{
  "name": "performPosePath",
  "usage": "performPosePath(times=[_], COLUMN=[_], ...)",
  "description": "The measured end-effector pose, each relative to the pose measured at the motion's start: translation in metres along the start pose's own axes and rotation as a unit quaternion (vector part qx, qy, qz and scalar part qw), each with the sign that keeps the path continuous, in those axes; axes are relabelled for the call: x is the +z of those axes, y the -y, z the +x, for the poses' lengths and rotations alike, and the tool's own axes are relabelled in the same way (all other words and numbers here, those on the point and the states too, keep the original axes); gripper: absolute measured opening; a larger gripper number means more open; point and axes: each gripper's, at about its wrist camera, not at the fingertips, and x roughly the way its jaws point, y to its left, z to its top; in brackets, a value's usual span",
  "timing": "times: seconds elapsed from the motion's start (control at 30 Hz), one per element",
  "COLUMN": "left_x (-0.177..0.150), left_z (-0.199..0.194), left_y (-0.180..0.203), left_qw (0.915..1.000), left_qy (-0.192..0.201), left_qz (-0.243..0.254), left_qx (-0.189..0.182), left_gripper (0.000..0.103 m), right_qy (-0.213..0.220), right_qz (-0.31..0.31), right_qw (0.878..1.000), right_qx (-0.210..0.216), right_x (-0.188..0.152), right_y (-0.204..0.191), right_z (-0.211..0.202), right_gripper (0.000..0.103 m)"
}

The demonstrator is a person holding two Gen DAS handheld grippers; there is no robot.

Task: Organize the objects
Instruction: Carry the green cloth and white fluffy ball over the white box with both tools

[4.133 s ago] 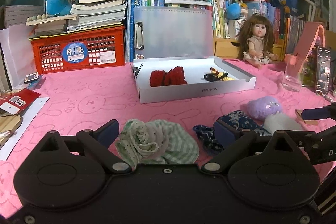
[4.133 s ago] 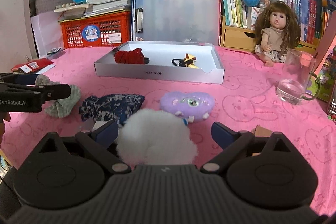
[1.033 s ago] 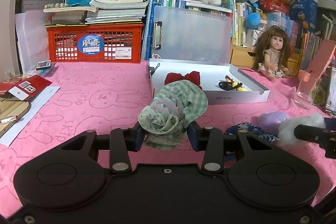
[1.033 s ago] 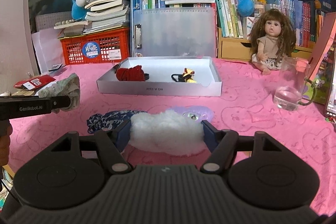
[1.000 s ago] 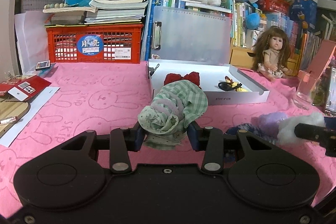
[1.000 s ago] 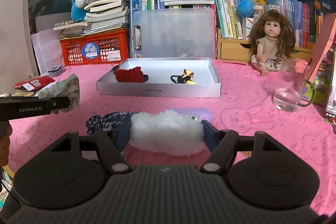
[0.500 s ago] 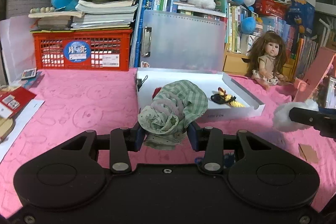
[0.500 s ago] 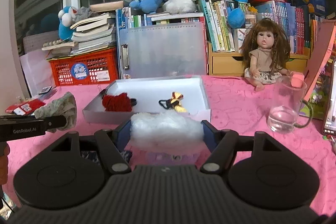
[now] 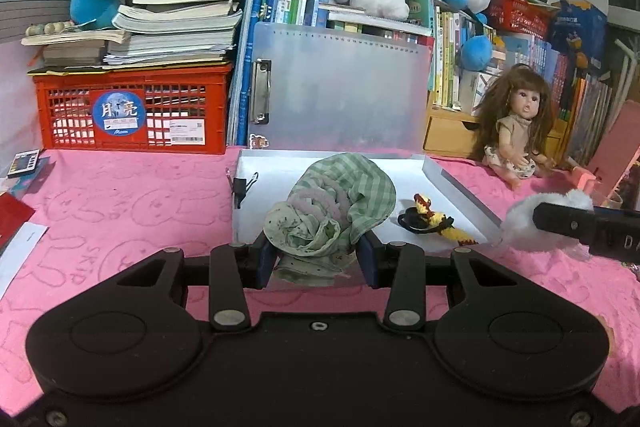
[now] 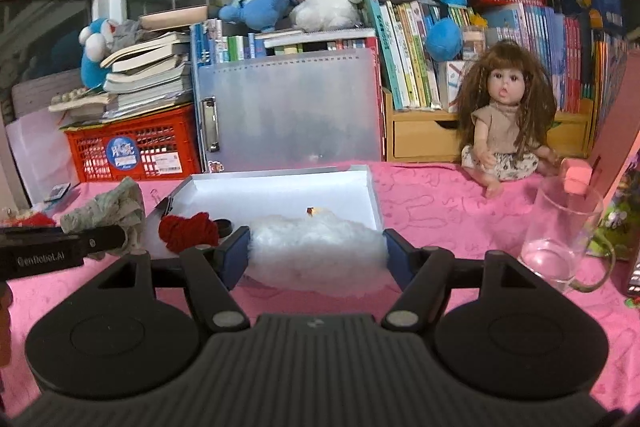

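My left gripper (image 9: 316,259) is shut on a green checked cloth scrunchie (image 9: 332,215) and holds it over the near left part of the white shallow box (image 9: 456,183). My right gripper (image 10: 316,259) is shut on a white fluffy scrunchie (image 10: 316,247), held over the box's (image 10: 372,195) near edge. In the box lie a red scrunchie (image 10: 188,231) and a black-and-yellow hair tie (image 9: 428,219). Each gripper shows in the other's view, the left one (image 10: 100,227) and the right one (image 9: 536,219).
A glass mug (image 10: 564,235) stands right of the box on the pink cloth (image 9: 120,211). A doll (image 10: 504,123) sits behind it. A red crate (image 9: 128,107) with books, a clear folder (image 9: 340,91) and shelves of books line the back.
Both grippers have moved forward and over the white box with their scrunchies held. The blue and purple items on the cloth have dropped out of view.
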Motion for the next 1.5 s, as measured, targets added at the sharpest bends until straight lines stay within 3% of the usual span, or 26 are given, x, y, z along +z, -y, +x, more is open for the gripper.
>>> performPosePath(times=[0.4,1.13,1.5], left_x=[0.006,0.048,0.056], left_z=[0.044,0.118,0.156], left_y=[0.001,-0.001,-0.011], left_qw=[0.9995,0.9995,0.9985], left_qy=[-0.028,-0.018,-0.036], left_qz=[-0.009,-0.012,-0.023], left_qx=[0.012,0.026,0.036], left_gripper=[0.040,0.040,0.040], right_qy=[-0.027,-0.038,-0.054], right_qz=[0.025,0.042,0.040], right_qw=[0.999,0.998,0.998], right_qx=[-0.004,0.014,-0.007], right_x=[0.010,0.054,0.059], right_y=[0.013,0.017,0.017], right_z=[0.041,0.116,0.160], right_gripper=[0.071,0.072,0.072])
